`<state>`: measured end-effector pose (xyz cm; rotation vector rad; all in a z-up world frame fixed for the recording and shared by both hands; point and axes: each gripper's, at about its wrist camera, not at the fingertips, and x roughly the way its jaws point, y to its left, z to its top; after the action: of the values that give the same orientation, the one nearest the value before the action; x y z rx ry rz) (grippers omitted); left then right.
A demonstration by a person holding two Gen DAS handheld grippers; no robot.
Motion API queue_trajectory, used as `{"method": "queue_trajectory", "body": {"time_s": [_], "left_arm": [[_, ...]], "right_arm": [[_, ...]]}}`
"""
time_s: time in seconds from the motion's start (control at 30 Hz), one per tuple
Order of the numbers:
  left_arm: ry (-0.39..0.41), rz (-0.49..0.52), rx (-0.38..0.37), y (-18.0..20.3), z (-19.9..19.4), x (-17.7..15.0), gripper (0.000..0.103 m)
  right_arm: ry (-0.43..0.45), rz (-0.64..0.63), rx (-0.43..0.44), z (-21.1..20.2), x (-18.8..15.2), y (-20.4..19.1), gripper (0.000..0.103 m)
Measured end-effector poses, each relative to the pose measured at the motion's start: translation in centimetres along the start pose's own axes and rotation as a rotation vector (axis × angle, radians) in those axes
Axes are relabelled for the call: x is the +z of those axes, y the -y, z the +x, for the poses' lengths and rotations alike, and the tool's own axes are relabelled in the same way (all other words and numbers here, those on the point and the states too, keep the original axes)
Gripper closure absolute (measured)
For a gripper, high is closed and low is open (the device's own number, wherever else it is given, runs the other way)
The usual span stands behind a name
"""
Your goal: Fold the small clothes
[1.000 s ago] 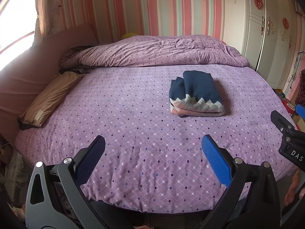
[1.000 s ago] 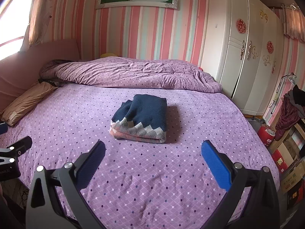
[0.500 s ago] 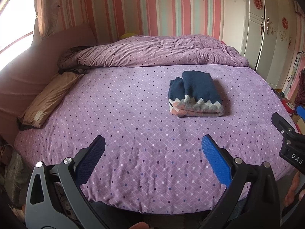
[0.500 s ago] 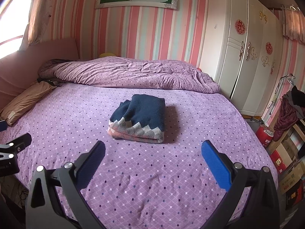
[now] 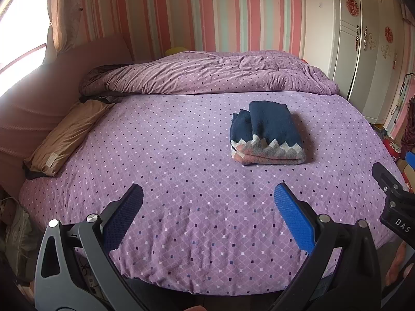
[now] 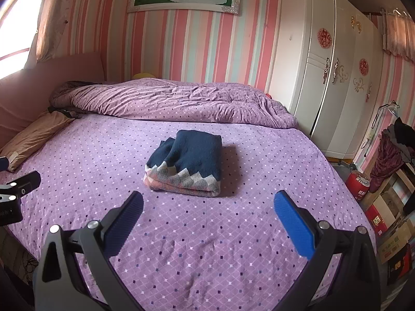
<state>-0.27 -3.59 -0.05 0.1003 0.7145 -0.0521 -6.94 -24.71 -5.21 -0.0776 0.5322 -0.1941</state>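
A: What has moved since a second ago?

B: Very little. You have drawn both tools back a touch: in your right wrist view the folded sweater (image 6: 185,167) sits slightly lower and more to the left than before, and in your left wrist view the bed's near edge shows a little more. The sweater itself has not shifted on the bed (image 5: 181,207).

A: And from left to right, how do things stand?

B: At the far left a tan pillow (image 5: 64,137) lies against the pink headboard (image 5: 39,96). Behind, along the striped wall, the purple duvet (image 5: 207,75) is bunched up. Your left gripper (image 5: 207,194) hovers over the near part of the bed, jaws wide apart, holding nothing and touching nothing. The sweater lies right of centre on the dotted purple sheet, folded into a compact stack, navy on top with a grey, white and pink zigzag band facing you. It is well apart from both tools.

A: The right one?

B: Your right gripper (image 6: 207,202) also hangs above the sheet with its jaws spread wide and empty, the sweater ahead of it between the blue pads (image 6: 293,220) but beyond them. To the right stands the white wardrobe (image 6: 324,77).
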Motion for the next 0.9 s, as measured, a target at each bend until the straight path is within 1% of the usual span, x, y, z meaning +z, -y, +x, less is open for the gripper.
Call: {"method": "queue_trajectory", "body": {"time_s": [0.2,0.4,0.5,0.6,0.63,0.67,0.73,0.9], "left_arm": [[0.009,0.013,0.006,0.3,-0.2,-0.2,0.003],[0.042,-0.007,-0.028,0.0,-0.9,-0.4,0.003],[0.052,-0.009,-0.014,-0.1,-1.3,-0.4,0.003],[0.051,-0.014,-0.020,-0.2,-1.5,-0.3,0.003],[0.051,-0.010,-0.001,-0.1,-1.5,-0.3,0.003],[0.043,-0.007,0.003,-0.1,-1.4,-0.3,0.003],[0.017,-0.017,-0.015,-0.1,-1.1,-0.2,0.003],[0.022,-0.019,-0.025,-0.1,-1.2,-0.2,0.003]], "right_arm": [[0.000,-0.003,-0.003,0.0,0.0,-0.1,0.002],[-0.003,-0.015,-0.018,0.3,-0.2,-0.2,0.002],[-0.003,-0.017,-0.023,0.4,-0.3,0.0,0.002],[0.000,-0.018,-0.023,0.4,-0.2,0.1,0.002],[0.001,-0.019,-0.022,0.4,-0.2,0.0,0.002],[0.002,-0.020,-0.023,0.4,-0.2,0.0,0.002],[0.003,-0.021,-0.022,0.3,-0.1,0.0,0.002],[0.002,-0.020,-0.022,0.3,-0.1,-0.1,0.002]]}}
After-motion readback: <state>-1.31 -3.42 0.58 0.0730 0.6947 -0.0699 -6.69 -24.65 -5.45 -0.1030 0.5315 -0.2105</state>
